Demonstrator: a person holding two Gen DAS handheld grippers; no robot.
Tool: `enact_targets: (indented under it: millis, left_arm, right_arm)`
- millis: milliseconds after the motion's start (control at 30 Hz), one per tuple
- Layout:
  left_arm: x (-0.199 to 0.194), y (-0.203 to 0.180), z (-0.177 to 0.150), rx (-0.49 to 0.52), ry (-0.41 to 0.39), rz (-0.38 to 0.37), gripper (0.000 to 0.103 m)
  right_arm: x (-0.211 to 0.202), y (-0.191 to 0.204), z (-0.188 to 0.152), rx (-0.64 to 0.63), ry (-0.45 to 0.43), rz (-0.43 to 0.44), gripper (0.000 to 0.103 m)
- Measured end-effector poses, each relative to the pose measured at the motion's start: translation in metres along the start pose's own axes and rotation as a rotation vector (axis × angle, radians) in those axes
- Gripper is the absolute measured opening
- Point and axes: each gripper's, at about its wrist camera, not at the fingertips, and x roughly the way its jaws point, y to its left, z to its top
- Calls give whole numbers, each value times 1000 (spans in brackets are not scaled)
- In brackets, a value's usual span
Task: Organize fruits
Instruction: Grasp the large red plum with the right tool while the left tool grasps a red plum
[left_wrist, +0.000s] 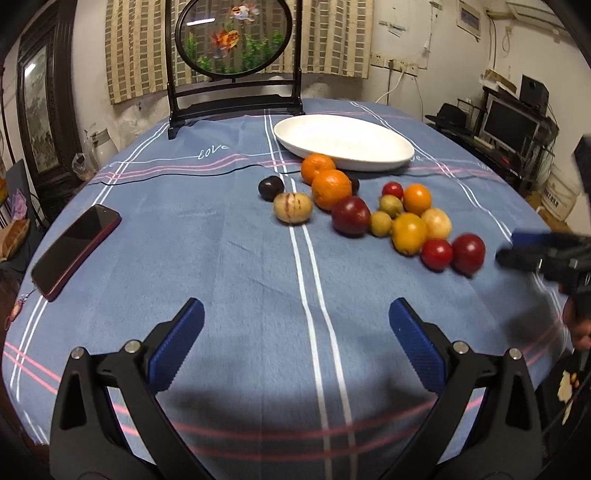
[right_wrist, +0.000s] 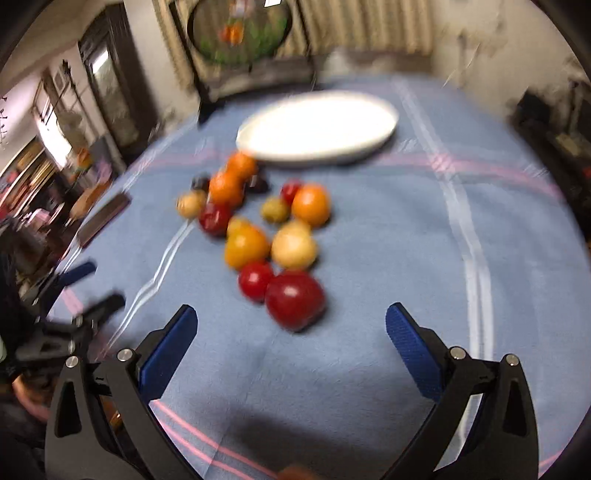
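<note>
Right tool (right_wrist: 290, 325) wide, holding nothing, lined up on the big red fruit (right_wrist: 294, 298), which sits just ahead of the gap between its fingers. Looks like the first pick: it's the fruit farthest from the plate (right_wrist: 376, 142) and nearest the tool, so the easiest reach. The right view is blurred, so exact clearance is unclear.

Left tool (left_wrist: 295, 321) also wide and empty, over bare cloth well short of the plate and away from the pile. Probably parked clear so the right one has room.

Fruits (left_wrist: 408, 232) are all loose on the table (left_wrist: 221, 258), a cluster running from the plate's near rim back toward the tools. Two oranges (left_wrist: 331, 188) are nearest the rim; whether one touches it, I can't tell. Plate holds nothing, so no sorting is done yet.

Phone (left_wrist: 75, 251) lies far left of the plate, out of the way.

Risk: round fruits packed touching, so closing on one may nudge its red neighbour (right_wrist: 255, 280) rolling.
</note>
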Motion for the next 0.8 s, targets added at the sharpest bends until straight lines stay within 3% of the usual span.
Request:
enact_targets:
  millis: [100, 200, 300, 467, 533, 600, 700, 800]
  left_arm:
    - [6, 1, 8, 6, -10, -4, 101]
    - [13, 1, 17, 17, -21, -14, 101]
    - [21, 3, 24, 24, -23, -21, 101]
    - [34, 6, 29, 26, -17, -39, 101]
    - [40, 8, 30, 21, -1, -52, 101]
    - [42, 10, 32, 14, 5, -70, 101]
    - [45, 11, 33, 7, 4, -81, 101]
    - [47, 14, 33, -13, 15, -103, 101]
  right_arm:
    - [3, 1, 8, -20, 16, 37, 102]
    - [2, 16, 10, -121, -10, 4, 102]
    - [18, 25, 7, -232, 71, -16, 102]
    - [27, 8, 12, -185, 77, -130, 102]
    - [37, -8, 12, -107, 146, -111, 102]
    - [44, -12, 9, -113, 196, -64, 97]
    - [39, -3, 5, -211, 183, -63, 95]
    - [40, -6, 4, -182, 180, -52, 95]
